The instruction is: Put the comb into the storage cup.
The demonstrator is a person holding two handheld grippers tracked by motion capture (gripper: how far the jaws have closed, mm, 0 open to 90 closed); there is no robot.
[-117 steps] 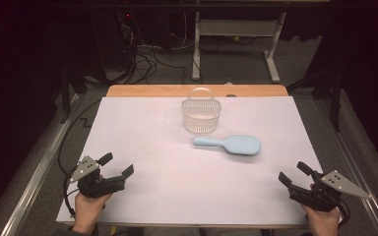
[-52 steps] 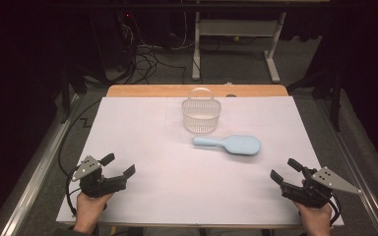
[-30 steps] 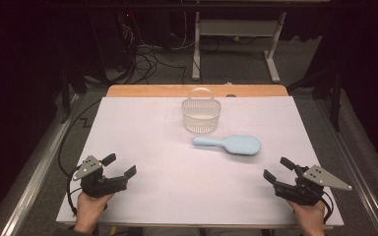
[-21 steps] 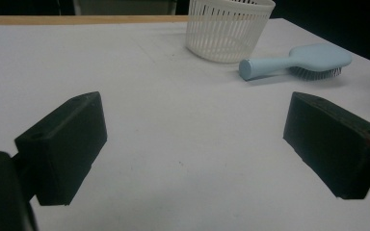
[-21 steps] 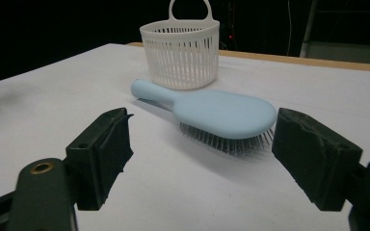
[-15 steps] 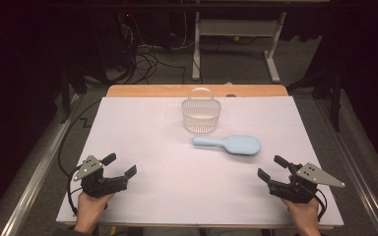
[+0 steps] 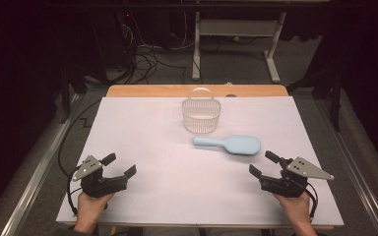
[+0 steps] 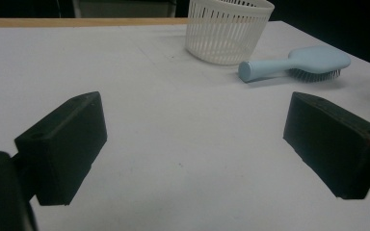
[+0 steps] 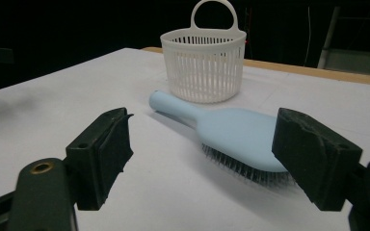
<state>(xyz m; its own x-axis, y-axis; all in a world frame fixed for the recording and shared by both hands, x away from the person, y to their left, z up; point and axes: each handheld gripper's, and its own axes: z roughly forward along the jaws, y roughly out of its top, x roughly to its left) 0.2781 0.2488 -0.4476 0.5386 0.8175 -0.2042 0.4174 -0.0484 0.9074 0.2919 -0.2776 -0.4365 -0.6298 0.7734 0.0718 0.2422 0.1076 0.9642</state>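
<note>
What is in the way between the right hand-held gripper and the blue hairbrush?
Nothing visible. The open right hand-held gripper points at the light blue plastic hairbrush, with just bare white table cover between. The white slatted basket stands beyond the brush.

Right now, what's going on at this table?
A person holds tongs in each hand over a white-covered table. The right tongs are open and point at a light blue hairbrush lying bristles down, not touching it yet. Its handle points toward a white slatted basket just beyond it. The left tongs are open too, near the front left of the table, holding nothing. Likely the right hand is about to pick up the brush.
</note>
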